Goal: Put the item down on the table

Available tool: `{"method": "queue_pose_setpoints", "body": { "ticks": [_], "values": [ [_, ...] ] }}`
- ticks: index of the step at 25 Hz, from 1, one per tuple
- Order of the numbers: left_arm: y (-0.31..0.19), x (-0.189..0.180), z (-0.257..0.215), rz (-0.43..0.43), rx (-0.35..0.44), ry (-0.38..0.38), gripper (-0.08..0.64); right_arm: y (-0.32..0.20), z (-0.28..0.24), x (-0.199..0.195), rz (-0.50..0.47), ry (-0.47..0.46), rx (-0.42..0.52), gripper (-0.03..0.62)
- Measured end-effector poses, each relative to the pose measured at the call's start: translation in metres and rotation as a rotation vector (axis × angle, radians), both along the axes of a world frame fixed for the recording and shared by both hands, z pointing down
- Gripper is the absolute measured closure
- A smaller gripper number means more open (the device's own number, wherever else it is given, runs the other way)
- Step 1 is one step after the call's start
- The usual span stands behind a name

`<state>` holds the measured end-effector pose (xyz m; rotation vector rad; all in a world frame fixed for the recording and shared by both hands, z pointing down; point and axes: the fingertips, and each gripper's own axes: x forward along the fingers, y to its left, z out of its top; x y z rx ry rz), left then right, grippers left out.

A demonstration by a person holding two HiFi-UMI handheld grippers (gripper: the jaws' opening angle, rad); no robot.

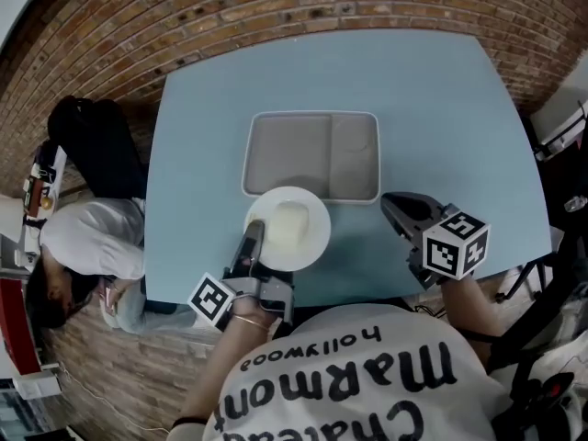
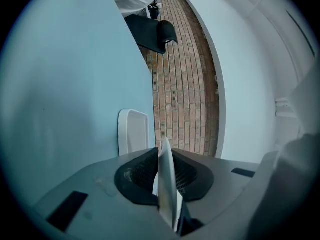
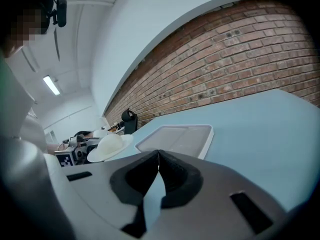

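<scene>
Here, the white round plate with a domed centre (image 1: 287, 228) sits over the near part of the pale blue table (image 1: 441, 127), overlapping the 6 o'clock edge of the grey rectangular two-part tray (image 1: 312, 115). The left gripper (image 1: 252, 237) is clamped on the plate's rim at 8 o'clock. The right gripper (image 1: 393, 205) hovers at the plate's 3 o'clock, jaws closed together, empty.

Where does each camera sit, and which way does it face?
Head view: on the person's head, facing steeply down at the table; left gripper, right gripper and shirt show.
Left gripper view: on the left gripper, looking along jaws shut on the white plate toward a brick wall.
Right gripper view: on the right gripper, looking along shut, empty jaws across the table.
Shared: both gripper views catch the tray.
</scene>
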<state>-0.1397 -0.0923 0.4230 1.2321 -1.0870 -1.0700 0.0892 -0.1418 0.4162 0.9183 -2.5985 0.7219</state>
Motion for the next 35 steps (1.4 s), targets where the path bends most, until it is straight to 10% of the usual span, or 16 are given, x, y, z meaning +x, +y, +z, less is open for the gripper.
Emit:
{"method": "queue_pose_setpoints", "body": {
  "ticks": [20, 35],
  "values": [
    [-0.054, -0.036, 0.059, -0.097, -0.232, -0.112, 0.532, -0.017, 0.021, -0.008, 0.058, -0.044, -0.075, 0.581],
    [-0.072, -0.029, 0.091, 0.044, -0.488, -0.253, 0.532, -0.032, 0.029, -0.02, 0.075, -0.055, -0.109, 0.581]
  ]
}}
